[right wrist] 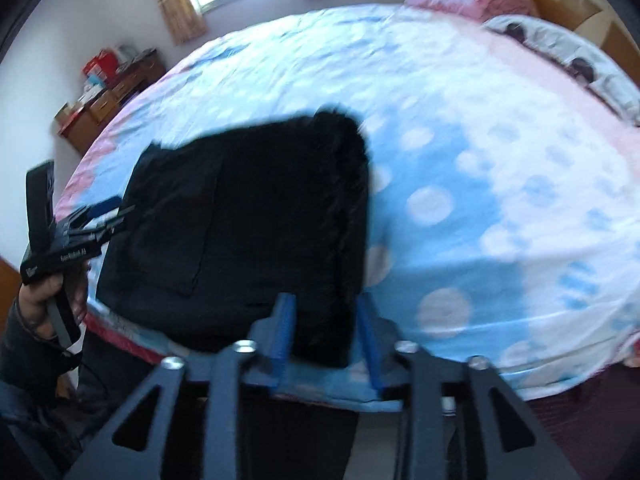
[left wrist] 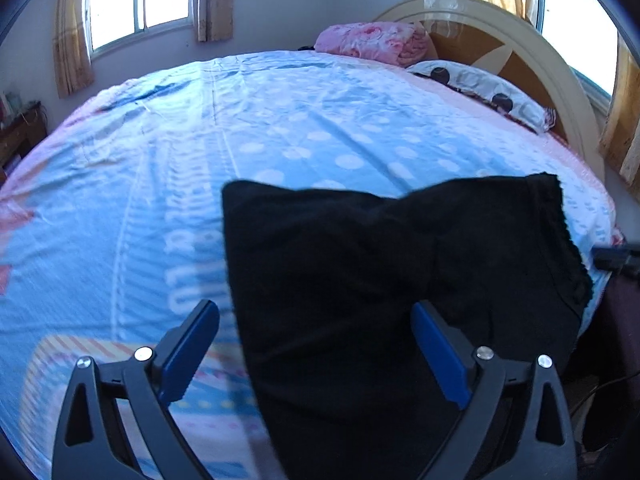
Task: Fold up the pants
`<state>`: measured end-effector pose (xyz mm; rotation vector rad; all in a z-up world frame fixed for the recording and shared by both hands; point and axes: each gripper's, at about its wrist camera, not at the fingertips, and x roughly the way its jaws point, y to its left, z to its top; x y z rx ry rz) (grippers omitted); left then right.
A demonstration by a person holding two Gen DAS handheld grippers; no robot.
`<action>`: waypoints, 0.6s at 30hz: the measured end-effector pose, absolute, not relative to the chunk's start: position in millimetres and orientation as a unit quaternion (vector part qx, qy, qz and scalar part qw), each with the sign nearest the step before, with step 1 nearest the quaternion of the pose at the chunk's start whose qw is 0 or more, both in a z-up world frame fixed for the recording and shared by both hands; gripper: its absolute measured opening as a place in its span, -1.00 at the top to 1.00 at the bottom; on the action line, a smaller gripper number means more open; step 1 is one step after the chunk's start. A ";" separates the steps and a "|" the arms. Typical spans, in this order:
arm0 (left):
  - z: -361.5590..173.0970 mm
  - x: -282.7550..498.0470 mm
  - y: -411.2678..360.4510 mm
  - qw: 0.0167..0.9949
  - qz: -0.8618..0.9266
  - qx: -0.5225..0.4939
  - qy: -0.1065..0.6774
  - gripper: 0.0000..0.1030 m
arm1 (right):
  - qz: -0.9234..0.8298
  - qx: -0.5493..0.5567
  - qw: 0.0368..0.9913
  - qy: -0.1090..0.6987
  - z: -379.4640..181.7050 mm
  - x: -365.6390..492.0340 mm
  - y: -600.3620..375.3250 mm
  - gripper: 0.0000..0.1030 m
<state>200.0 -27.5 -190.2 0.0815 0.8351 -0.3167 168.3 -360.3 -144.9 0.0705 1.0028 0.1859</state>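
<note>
Black pants (left wrist: 360, 248) lie folded into a rough rectangle on the near edge of the bed (left wrist: 320, 120), one edge hanging slightly over it. My left gripper (left wrist: 314, 308) hovers over the pants' left side with its jaws wide apart and nothing between them. From the right wrist, the pants (right wrist: 260, 208) fill the middle and my right gripper (right wrist: 324, 300) stands partly open over their near right corner, which lies flat on the sheet (right wrist: 480, 200) between the blue pads (right wrist: 285, 328). A hand holds the left gripper (right wrist: 80, 220) at the pants' left end.
A folded pink blanket (left wrist: 372, 42) and a dotted pillow (left wrist: 480, 92) lie by the headboard (left wrist: 500, 40). A wooden cabinet (right wrist: 116, 92) with boxes stands beyond the bed's far left corner. The bed's front edge drops to the floor just below the grippers.
</note>
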 end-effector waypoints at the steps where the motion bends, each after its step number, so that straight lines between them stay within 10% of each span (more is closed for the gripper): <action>1: -188.9 203.2 -25.9 0.902 -0.149 0.043 0.403 -0.92 | 0.080 0.035 0.878 0.470 -139.7 169.7 -362.2 0.26; 18: -195.0 281.6 -21.1 0.893 -0.133 0.039 0.428 -1.00 | 0.171 0.105 0.861 0.468 -165.1 281.5 -302.2 0.02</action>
